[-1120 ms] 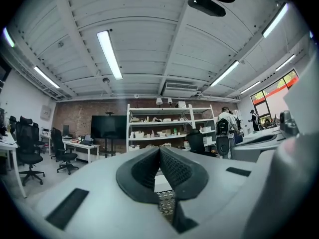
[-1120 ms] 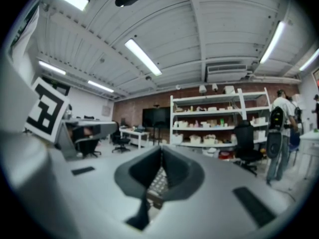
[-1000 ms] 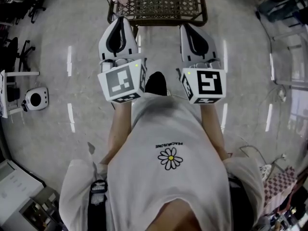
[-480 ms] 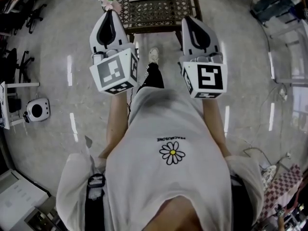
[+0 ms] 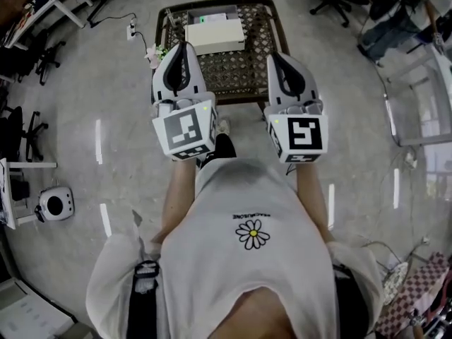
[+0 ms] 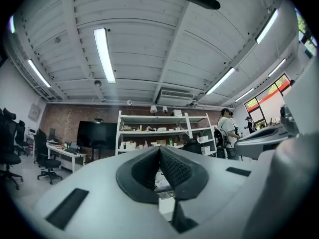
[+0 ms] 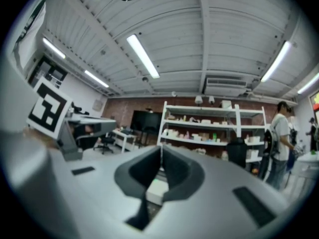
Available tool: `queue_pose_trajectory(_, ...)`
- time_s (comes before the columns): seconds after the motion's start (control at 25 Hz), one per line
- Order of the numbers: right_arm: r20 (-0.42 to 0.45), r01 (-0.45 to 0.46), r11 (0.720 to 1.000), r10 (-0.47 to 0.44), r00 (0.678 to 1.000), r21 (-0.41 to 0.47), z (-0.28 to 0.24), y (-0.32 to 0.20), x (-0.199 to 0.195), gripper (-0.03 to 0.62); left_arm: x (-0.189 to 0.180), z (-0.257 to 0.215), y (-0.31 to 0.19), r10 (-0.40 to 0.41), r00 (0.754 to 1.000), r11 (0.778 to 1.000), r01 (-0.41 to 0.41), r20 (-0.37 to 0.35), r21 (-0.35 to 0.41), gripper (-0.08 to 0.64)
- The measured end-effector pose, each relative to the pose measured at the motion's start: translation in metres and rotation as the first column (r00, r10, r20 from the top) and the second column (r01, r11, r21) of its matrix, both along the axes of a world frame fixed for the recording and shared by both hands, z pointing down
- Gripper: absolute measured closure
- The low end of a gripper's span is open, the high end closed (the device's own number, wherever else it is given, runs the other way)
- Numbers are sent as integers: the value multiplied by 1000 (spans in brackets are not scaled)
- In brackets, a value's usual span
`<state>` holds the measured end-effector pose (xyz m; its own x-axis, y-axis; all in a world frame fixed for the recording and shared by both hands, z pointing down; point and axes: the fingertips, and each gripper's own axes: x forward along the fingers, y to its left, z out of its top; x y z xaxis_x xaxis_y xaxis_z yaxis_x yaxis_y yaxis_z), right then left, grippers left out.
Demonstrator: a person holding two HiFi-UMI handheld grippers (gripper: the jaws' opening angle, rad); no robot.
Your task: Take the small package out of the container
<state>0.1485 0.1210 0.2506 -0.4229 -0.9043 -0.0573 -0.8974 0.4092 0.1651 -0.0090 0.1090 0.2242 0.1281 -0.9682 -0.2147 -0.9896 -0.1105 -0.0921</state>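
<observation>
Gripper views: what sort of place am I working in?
Probably an office-style lab or workshop: white storage shelves against a brick wall, office chairs, and a big dark screen.

Container interior out of view

Table stands far centre. Container rests on its far left part. Left gripper and right gripper hang side by side, apart, above the table's near corners. Round floor unit lies near left

Matt plastic left tongs, woven table, glossy floor.
</observation>
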Motion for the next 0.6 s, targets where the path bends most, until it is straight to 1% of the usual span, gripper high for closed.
queue_pose_trajectory(0.2,-29,22,998,-24,999,-64,11,-61,-25,560,-19,4,-60,9,1000,999,-9,-14,-35,535)
queue_pose_trajectory(0.32,-16,78,992,-80,997,-100,6,-99,-48,560,-33,5,-99,-8,999,998,5,-35,-61,535)
queue_pose_trajectory(0.44,-31,96,992,-99,995,-87,3,-142,-66,560,-48,5,-144,-8,999,998,5,-39,-63,535)
queue_pose_trajectory(0.52,-49,89,993,-92,995,-75,1,-171,-78,560,-58,6,-174,-4,999,998,1,-42,-69,535)
queue_pose_trajectory(0.6,-46,67,994,-71,996,-81,0,-196,-86,560,-67,9,-197,-4,999,996,0,-51,-87,535)
